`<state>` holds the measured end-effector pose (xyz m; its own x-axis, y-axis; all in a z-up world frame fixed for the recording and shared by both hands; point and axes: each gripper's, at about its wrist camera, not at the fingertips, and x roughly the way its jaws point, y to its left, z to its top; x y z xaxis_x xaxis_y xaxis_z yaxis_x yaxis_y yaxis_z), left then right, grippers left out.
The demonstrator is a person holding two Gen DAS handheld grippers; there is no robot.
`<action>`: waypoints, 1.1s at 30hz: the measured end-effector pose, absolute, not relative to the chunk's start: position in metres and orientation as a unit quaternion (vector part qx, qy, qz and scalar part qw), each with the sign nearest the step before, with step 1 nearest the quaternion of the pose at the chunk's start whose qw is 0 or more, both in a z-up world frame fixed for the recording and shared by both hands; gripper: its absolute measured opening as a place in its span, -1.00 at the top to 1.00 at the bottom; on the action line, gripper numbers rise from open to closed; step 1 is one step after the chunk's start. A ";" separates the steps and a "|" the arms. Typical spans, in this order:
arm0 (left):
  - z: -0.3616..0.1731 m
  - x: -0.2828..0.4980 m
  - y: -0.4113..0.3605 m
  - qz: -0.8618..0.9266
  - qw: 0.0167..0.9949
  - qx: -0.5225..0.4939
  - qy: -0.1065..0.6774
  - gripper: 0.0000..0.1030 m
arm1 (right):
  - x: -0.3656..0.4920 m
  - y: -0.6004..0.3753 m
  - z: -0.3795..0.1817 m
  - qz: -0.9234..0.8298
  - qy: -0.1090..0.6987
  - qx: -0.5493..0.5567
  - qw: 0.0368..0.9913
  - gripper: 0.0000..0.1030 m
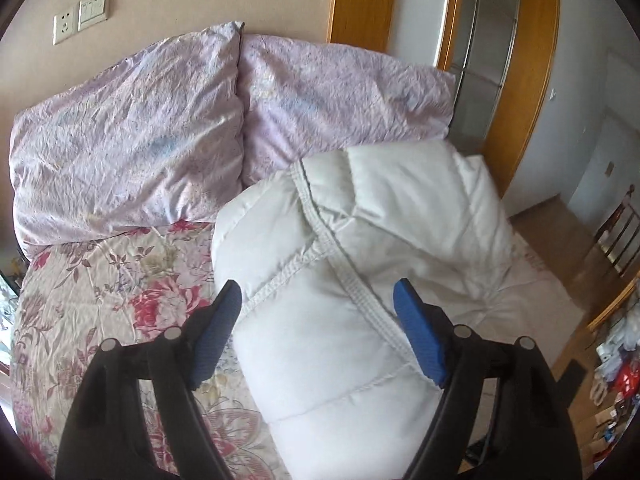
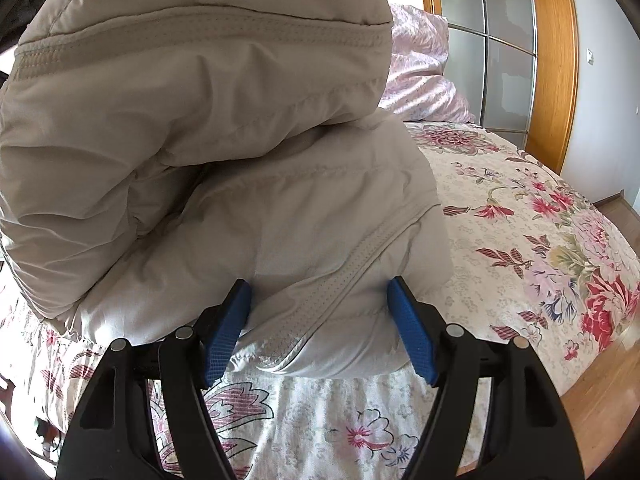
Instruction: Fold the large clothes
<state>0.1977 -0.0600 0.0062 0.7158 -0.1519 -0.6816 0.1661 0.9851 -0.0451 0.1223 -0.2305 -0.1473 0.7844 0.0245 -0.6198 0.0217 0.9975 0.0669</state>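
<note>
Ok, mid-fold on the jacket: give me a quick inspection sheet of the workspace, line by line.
Surface: floral bedspread on a bed, wrinkled, no hard objects on it.
Job's things: white puffer jacket folded into a bulky bundle, top layer curling over the lower one.
Clutter: two lilac pillows at the head of the bed; mixed items on the floor at the right edge of the left wrist view.
Grippers: left gripper open above the bundle, not pressing; right gripper wide, pads against the bundle's lower fold.
Cables: nothing seen.
Surroundings: wall socket and switch, wooden door frame with frosted glass, wood floor.
</note>
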 end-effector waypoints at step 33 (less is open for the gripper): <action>-0.068 0.195 -0.151 -0.160 0.899 0.095 0.397 -0.46 | 0.116 -0.236 -0.152 -0.002 0.325 0.042 0.945 -0.42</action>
